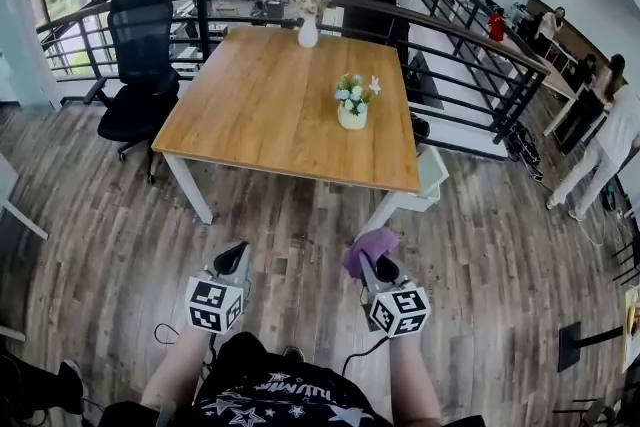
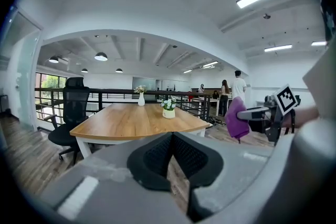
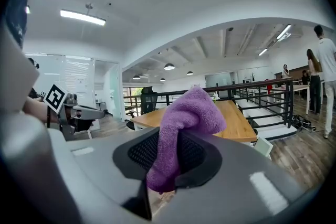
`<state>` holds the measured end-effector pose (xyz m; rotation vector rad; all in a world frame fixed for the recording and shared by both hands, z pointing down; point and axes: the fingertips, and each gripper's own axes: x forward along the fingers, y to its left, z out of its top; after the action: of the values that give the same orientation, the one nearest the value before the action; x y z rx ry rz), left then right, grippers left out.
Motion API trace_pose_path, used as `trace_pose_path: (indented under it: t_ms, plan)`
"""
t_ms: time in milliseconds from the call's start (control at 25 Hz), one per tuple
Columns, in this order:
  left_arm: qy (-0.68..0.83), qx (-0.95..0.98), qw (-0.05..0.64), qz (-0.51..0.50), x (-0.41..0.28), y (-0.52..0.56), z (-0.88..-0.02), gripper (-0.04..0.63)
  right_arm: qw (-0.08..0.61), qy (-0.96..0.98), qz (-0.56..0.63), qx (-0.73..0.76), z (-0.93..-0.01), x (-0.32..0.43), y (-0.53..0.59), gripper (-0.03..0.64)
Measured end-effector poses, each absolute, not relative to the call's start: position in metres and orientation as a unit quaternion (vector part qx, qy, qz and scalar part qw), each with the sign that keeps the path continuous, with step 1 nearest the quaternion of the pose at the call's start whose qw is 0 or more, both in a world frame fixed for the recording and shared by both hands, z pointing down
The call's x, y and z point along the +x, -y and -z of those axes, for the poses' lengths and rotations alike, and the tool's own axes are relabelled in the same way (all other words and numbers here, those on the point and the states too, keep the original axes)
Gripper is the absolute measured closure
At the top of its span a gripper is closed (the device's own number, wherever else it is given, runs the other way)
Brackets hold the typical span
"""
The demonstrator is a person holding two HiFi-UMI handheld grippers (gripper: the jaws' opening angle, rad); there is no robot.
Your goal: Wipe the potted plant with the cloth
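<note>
Purple cloth (image 3: 185, 115) in right claw (image 3: 165, 161) mostly hides potted plant (image 1: 352, 105), clear overhead

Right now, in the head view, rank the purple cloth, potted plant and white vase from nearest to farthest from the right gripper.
1. Purple cloth, clamped in the right gripper itself.
2. Potted plant, right of centre on the wooden table.
3. White vase, at that table's far end.
</note>
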<state>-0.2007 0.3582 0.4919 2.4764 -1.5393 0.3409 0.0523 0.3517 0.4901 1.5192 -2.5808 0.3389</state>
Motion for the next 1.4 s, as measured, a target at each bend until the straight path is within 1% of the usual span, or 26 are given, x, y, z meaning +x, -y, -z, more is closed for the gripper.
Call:
trace_pose_path:
  t_ms: [280,400,560,720,840,1120,1400]
  plan:
    - [0.514,0.84,0.115,-0.128,-0.192,-0.342,-0.505,0.594,0.071,0.849,-0.127,0.509,-0.504,0.058,-0.325,0.531]
    - [0.507,0.841,0.132,-0.131,-0.192,-0.324,-0.518,0.594,0.081,0.843,-0.134,0.514,-0.513,0.058,-0.314,0.531]
    - [0.492,0.848,0.148,-0.128,-0.194,-0.283,-0.532,0.594,0.107,0.836,-0.133,0.521,-0.524,0.058,-0.288,0.529]
    - [0.476,0.857,0.151,-0.129,-0.19,-0.229,-0.534,0.594,0.103,0.815,-0.147,0.551,-0.527,0.07,-0.239,0.529]
    - [0.463,0.864,0.149,-0.128,-0.19,-0.194,-0.532,0.594,0.097,0.811,-0.144,0.559,-0.518,0.063,-0.203,0.529]
    - [0.445,0.874,0.153,-0.123,-0.211,-0.121,-0.525,0.594,0.099,0.807,-0.132,0.567,-0.502,0.037,-0.134,0.529]
    - [0.436,0.878,0.158,-0.12,-0.246,-0.06,-0.523,0.594,0.096,0.785,-0.134,0.597,-0.493,0.019,-0.076,0.529]
